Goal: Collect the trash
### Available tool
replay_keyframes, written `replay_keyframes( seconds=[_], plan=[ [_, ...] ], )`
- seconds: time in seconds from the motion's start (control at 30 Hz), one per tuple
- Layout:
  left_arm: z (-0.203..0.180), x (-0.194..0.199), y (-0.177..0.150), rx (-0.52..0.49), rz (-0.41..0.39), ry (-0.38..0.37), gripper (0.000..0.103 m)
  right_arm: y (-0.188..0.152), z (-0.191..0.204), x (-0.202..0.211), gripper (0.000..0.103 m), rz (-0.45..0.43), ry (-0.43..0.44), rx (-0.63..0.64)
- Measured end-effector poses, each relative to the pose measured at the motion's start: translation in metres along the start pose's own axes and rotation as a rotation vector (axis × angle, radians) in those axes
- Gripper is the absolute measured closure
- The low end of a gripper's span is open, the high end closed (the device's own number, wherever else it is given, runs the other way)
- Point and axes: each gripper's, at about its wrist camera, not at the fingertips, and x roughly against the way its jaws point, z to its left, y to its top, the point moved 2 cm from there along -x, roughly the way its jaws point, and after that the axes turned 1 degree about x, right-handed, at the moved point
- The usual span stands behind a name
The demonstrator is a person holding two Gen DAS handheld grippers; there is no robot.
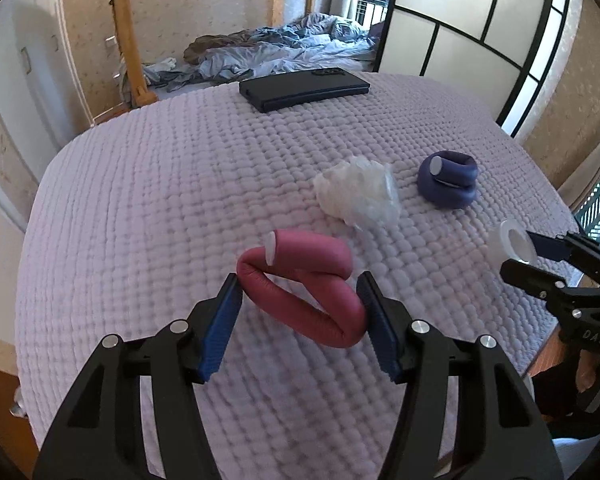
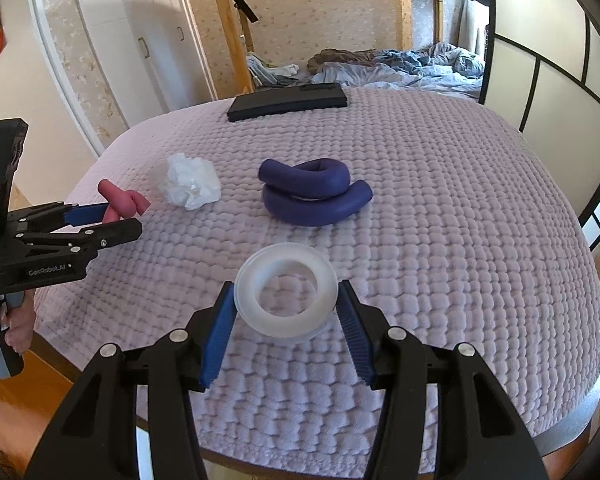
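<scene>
Over the quilted bed [image 1: 160,200], my left gripper [image 1: 296,284] pinched a bent pink foam roller [image 1: 300,280] while my right gripper [image 2: 286,294] clamped a white ring [image 2: 286,294]. A crumpled white wad [image 1: 358,194] and a coiled purple roller [image 2: 312,192] lay beyond.

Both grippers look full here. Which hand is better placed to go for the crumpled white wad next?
Left, probably. The white wad lies just beyond the pink foam tube clamped in the left gripper. The right gripper, clamping the white ring, is farther off. Either must unload first.
</scene>
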Motion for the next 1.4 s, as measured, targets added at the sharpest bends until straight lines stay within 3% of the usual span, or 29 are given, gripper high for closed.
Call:
replay_keyframes(
  seconds=[0.3, 0.6, 0.83, 1.4],
  plan=[
    [-0.017, 0.016, -0.023, 0.067, -0.025, 0.022, 0.042, -0.012, 0.010, 0.006, 0.052, 0.013, 0.014, 0.011],
    [-0.033, 0.025, -0.053, 0.173, 0.000, 0.055, 0.042, -0.029, 0.020, 0.022, 0.052, 0.021, 0.020, 0.029],
    [-0.041, 0.034, -0.069, 0.180, 0.009, 0.105, 0.042, -0.042, 0.027, 0.036, 0.052, 0.028, 0.027, 0.041],
    [-0.056, 0.058, -0.099, 0.173, 0.017, 0.113, 0.042, -0.066, 0.033, 0.067, 0.052, 0.039, 0.039, 0.050]
  ],
)
